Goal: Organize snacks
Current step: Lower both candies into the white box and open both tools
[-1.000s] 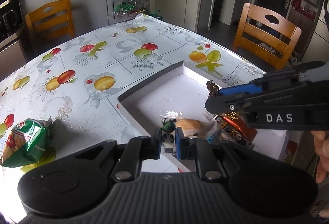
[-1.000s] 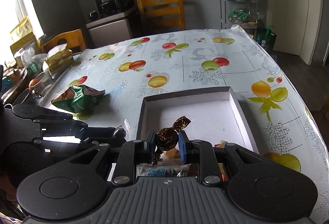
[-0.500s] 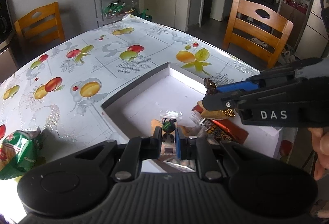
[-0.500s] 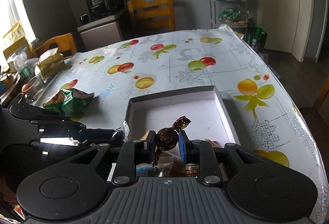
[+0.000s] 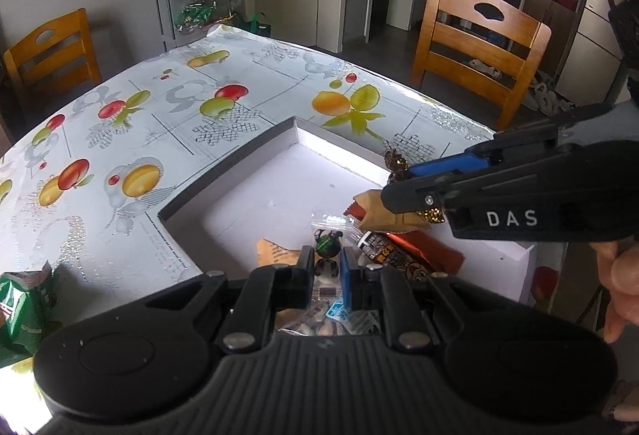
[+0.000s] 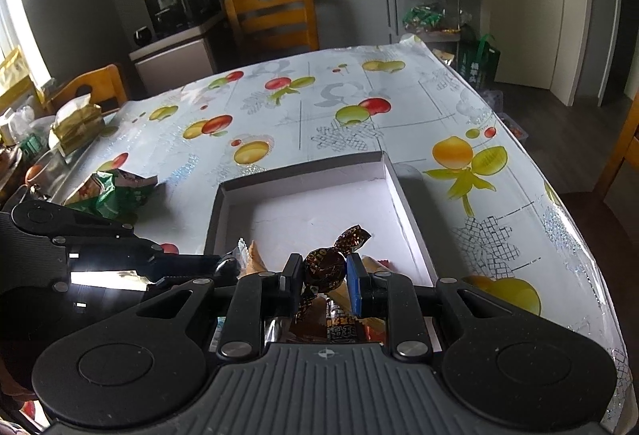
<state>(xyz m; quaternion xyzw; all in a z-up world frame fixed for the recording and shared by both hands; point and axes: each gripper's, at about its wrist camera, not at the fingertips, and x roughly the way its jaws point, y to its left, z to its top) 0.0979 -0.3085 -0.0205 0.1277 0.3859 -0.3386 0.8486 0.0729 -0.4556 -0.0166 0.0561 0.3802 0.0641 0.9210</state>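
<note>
R fingers [image 6: 323,271] clamped on 1 brown candy [image 6: 324,266], L fingers [image 5: 326,267] pinching 1 clear packet [image 5: 330,235], 1 white box [image 6: 393,179].

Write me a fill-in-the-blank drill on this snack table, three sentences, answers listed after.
1. The right gripper is shut on a twist-wrapped brown ____.
2. The left gripper pinches a small clear bag over the white ____.
3. A crumpled green snack bag lies on the fruit-print ____, outside the tray.

Missing words: candy; tray; tablecloth
</note>
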